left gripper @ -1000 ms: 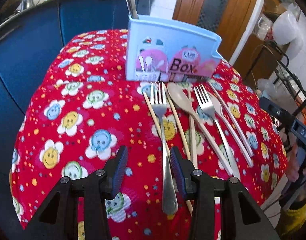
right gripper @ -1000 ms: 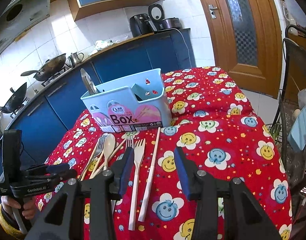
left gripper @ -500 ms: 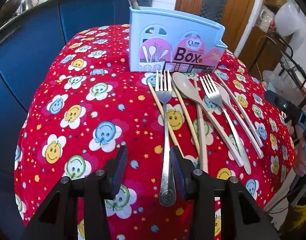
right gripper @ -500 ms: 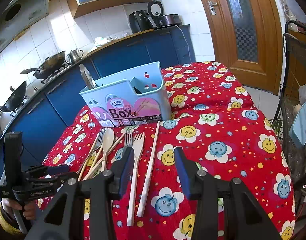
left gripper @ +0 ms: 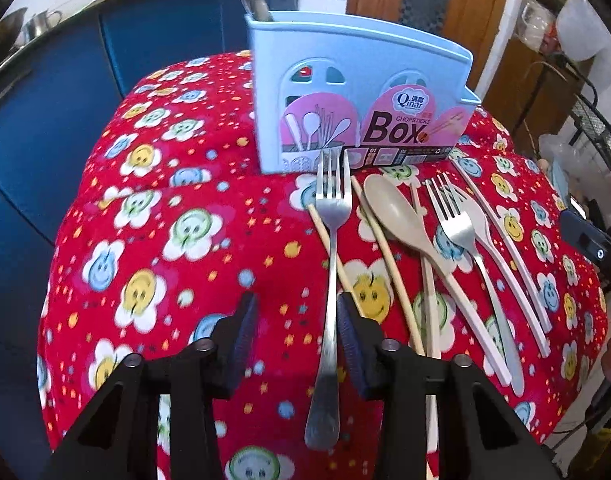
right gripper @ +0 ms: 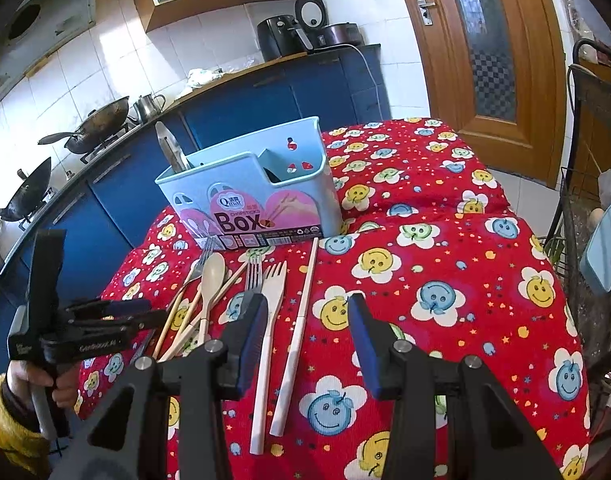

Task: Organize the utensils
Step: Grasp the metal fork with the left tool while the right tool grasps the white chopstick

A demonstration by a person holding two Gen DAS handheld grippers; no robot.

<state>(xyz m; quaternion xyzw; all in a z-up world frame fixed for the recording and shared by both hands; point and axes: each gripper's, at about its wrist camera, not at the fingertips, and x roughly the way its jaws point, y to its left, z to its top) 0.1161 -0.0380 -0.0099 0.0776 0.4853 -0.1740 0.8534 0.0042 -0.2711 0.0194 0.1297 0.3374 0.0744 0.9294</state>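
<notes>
A light blue utensil box stands on the red smiley tablecloth, with one utensil upright in its left compartment. In front of it lie a steel fork, wooden chopsticks, a beige spoon, a second steel fork, a cream fork and a white chopstick. My left gripper straddles the first fork's handle. Its jaws are closing, and only the right pad is close to the handle. My right gripper hovers open above the cloth and grips nothing.
Blue kitchen cabinets run behind and left of the table, with woks on the stove. A wooden door is at the back right. A wire rack stands off the table's right edge.
My left gripper has shifted in toward the utensils over the steel fork's handle, and its jaws have narrowed a little. The right gripper has stayed put.
</notes>
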